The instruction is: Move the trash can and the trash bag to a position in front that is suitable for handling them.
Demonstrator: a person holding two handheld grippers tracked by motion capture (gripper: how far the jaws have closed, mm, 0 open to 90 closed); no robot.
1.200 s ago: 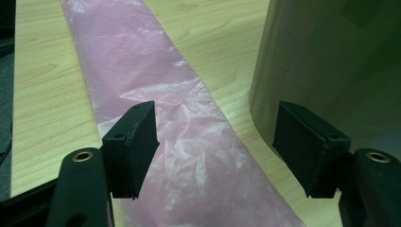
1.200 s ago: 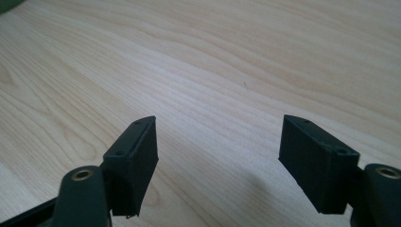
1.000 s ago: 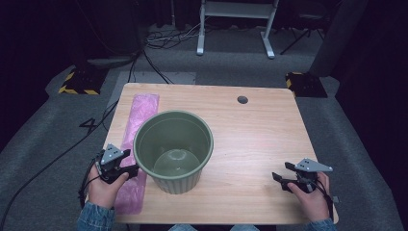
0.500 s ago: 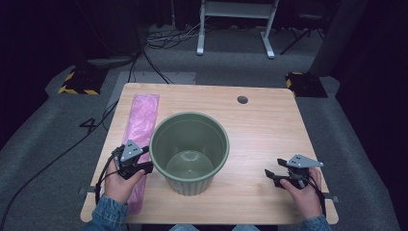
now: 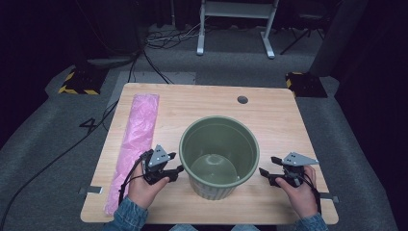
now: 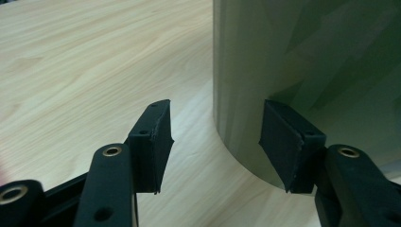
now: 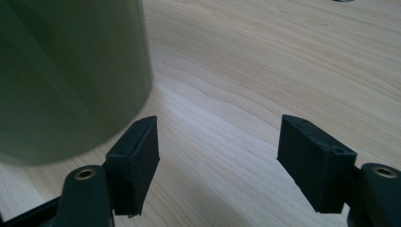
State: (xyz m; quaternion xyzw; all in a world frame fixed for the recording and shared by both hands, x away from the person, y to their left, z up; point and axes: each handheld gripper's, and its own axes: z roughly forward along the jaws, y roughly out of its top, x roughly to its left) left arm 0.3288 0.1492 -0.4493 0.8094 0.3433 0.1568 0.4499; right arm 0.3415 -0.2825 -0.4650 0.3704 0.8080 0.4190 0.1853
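At centre-bottom of the high view, green plastic bucket [image 5: 219, 156] upright on wooden table [image 5: 202, 101]. Left gripper [image 5: 179, 169] at bucket's left wall, jaws apart, gripping nothing. Right gripper [image 5: 263, 172] just beside right wall, gaping, empty. Pink bag [image 5: 136, 139] flat along frame's left.

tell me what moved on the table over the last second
The green bucket slid right toward the table's middle, with the left tongs following at its wall, jaws open. The right tongs edged inward, open. The pink bag stayed put.
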